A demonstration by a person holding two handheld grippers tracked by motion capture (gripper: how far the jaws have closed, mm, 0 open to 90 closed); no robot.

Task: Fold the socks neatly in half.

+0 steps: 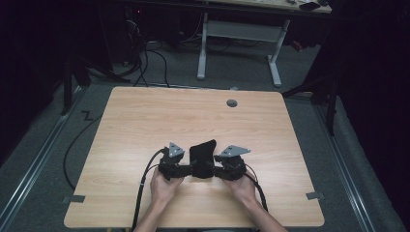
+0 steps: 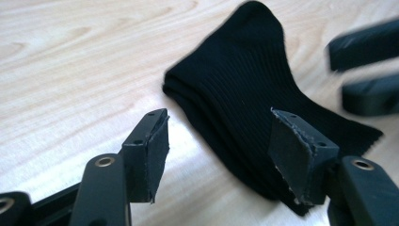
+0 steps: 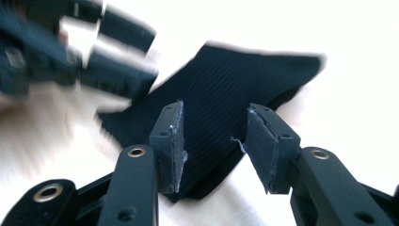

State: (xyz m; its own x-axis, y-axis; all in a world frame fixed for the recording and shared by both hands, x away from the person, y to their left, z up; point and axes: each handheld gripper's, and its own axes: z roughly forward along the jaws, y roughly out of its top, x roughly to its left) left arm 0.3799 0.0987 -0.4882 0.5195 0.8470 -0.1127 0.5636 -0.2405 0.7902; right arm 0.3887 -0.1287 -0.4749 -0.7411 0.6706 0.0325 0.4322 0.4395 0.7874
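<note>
We could not see where the black sock (image 3: 226, 89) ended behind the right gripper (image 3: 214, 141), whose pads covered its near edge. The left gripper (image 3: 70, 52) was badly blurred there, and the forearms were cut off by the high view's bottom edge.

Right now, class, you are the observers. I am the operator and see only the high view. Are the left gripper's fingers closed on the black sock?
Observer: No. In the left gripper view, the left gripper is open, its fingers apart over the sock.
Operator: And the right one?
Observer: The right gripper is open too, and sock fabric shows in the gap.
Operator: Is the sock a single layer?
Observer: No. It is ribbed, and one edge shows stacked layers.
</note>
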